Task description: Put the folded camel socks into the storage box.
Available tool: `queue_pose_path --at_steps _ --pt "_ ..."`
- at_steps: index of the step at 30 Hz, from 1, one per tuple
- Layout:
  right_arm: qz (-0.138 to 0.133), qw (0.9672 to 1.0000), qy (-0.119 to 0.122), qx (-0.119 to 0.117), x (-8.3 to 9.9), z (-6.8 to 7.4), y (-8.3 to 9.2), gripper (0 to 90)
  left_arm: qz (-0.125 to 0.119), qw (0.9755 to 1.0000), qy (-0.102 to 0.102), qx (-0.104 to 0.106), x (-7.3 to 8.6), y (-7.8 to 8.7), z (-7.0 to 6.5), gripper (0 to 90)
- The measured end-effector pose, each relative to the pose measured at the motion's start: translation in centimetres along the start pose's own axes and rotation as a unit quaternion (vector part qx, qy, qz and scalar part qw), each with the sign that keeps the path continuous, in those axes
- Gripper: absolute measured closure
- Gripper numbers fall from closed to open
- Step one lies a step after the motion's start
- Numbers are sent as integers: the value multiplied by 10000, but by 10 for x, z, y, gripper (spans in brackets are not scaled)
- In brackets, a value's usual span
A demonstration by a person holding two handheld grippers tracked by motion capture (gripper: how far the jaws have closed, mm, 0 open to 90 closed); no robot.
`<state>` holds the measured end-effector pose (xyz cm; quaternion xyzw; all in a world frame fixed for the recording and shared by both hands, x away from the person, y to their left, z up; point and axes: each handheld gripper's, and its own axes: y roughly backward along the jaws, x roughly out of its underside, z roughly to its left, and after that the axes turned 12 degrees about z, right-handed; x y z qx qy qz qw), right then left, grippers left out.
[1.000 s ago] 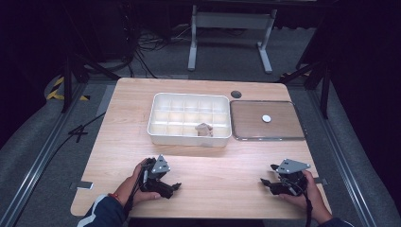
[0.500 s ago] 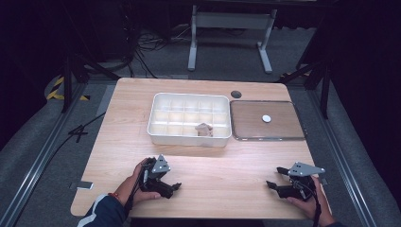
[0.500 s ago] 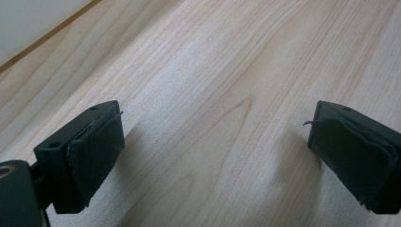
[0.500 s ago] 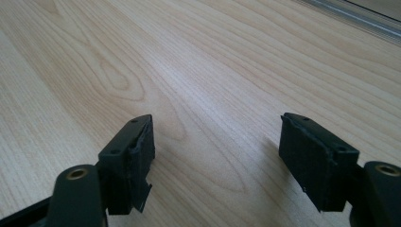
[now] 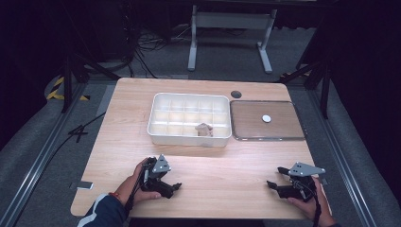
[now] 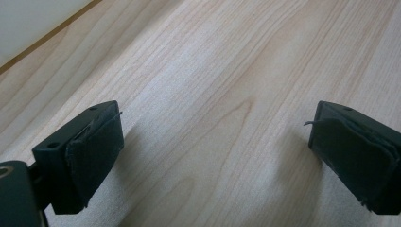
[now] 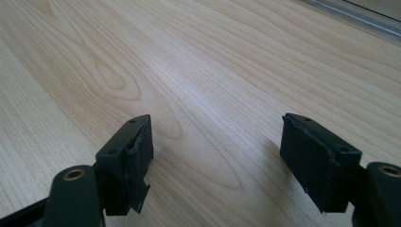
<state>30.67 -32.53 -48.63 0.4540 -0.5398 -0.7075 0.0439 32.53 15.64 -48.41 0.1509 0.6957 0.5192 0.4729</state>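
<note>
My left gripper (image 5: 176,187) rests low over the wooden table (image 5: 227,165) near its front left, held by a hand, jaws pointing right. In the left gripper view its jaws stand wide apart (image 6: 213,142) with only bare wood between them. My right gripper (image 5: 275,177) sits near the front right corner, jaws pointing left. Its jaws have just been opening and stand wide (image 7: 217,151), with nothing between them.
A white compartment tray (image 5: 156,127) stands mid-table with a small brownish object (image 5: 204,129) in a front cell. To its right lies a flat brown tray (image 5: 283,130) with a small white disc (image 5: 266,118). A dark round hole (image 5: 236,94) lies behind them.
The right gripper has shifted slightly right and toward the table's front edge. The left gripper has stayed put.
</note>
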Motion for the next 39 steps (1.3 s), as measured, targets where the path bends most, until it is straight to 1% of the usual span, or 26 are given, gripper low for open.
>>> queue_pose_path --at_steps 16,20,39 --pt "0 10000 -8 -3 0 0 0 265 2 10000 2 4 0 0 0 41" --pt "12 10000 -76 18 0 -1 0 249 -2 10000 4 5 0 0 0 41" --pt "14 10000 -74 22 0 -1 0 248 -11 10000 -2 14 0 0 0 41"
